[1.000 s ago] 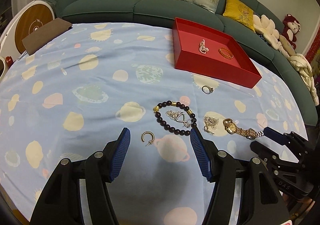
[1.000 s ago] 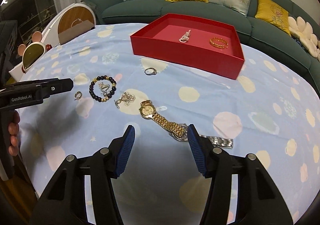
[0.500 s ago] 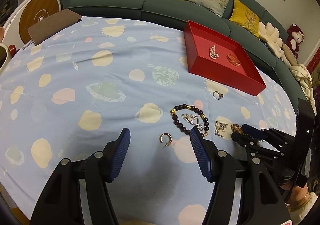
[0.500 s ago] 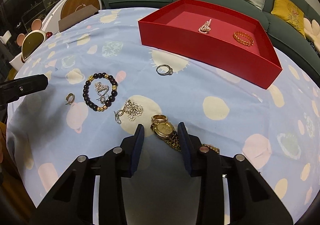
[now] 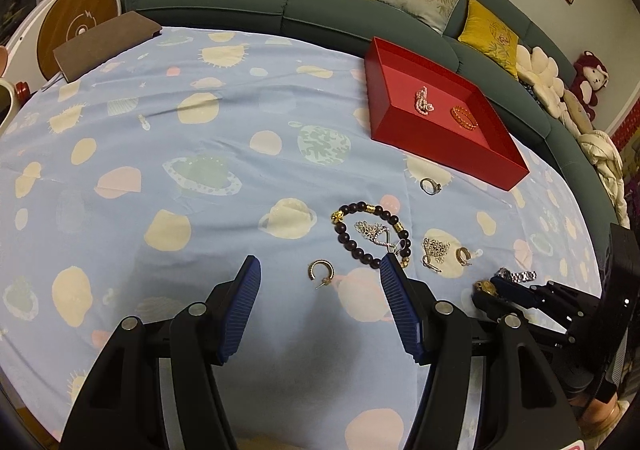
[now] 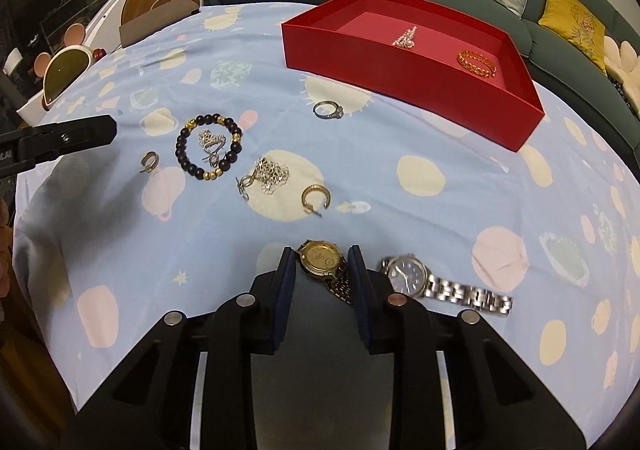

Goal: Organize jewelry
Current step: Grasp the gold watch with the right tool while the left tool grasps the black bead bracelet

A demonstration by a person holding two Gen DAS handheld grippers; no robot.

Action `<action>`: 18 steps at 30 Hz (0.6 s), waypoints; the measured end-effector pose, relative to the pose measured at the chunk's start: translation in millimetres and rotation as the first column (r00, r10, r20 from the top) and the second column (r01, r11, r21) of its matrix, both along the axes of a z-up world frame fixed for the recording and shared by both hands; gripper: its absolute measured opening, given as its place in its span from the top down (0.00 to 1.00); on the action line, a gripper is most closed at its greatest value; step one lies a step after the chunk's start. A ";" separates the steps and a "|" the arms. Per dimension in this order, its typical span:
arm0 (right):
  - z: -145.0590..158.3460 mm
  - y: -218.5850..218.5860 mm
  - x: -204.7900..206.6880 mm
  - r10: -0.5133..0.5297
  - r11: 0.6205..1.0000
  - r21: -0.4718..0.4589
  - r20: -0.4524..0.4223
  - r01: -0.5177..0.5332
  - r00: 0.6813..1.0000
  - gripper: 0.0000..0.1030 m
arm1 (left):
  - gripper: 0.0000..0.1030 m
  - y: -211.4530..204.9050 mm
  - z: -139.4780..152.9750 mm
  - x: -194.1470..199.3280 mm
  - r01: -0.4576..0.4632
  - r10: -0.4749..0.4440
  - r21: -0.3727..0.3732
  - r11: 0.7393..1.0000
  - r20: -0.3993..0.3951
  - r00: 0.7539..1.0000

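My right gripper point(image 6: 321, 256) is shut on a gold watch point(image 6: 322, 258), held by its band just above the cloth; it also shows in the left wrist view point(image 5: 486, 287). A silver watch point(image 6: 440, 284) lies to its right. My left gripper point(image 5: 320, 270) is open and empty over a gold hoop earring point(image 5: 320, 270). A dark bead bracelet point(image 5: 372, 234) with a silver chain point(image 5: 374, 230) inside, a silver flower piece point(image 6: 269, 173), a second gold hoop point(image 6: 316, 197) and a silver ring point(image 6: 329, 109) lie on the cloth. The red tray point(image 6: 400, 65) holds a pearl piece point(image 6: 406, 37) and a gold bracelet point(image 6: 477, 64).
The table has a light blue planet-print cloth point(image 5: 160, 153). A brown notebook point(image 5: 104, 43) lies at the far left edge. A green sofa point(image 5: 280, 1) with cushions curves behind the table. A round wooden-faced device point(image 5: 76, 25) stands at the left.
My right gripper has closed on the gold watch and drawn it back, uncovering the second gold hoop and the silver watch. My left gripper has pulled back a little, still open.
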State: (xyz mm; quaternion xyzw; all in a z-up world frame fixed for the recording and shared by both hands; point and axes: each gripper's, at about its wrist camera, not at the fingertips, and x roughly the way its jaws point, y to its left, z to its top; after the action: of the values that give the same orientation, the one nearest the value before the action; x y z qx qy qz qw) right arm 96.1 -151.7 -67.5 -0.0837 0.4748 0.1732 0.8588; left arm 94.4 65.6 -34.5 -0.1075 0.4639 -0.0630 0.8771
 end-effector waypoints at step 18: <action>8.0 -30.7 -52.9 -0.062 0.991 0.112 -0.070 0.069 0.996 0.75 | 0.42 -41.8 -30.6 24.6 0.067 -0.068 0.084 0.994 -0.001 0.998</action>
State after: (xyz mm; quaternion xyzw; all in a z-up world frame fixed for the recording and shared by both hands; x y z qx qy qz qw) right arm 43.2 -182.4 -59.5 -0.0129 0.4950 0.1746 0.8511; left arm 119.0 23.8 -65.1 -0.0547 0.4688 -0.0731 0.8786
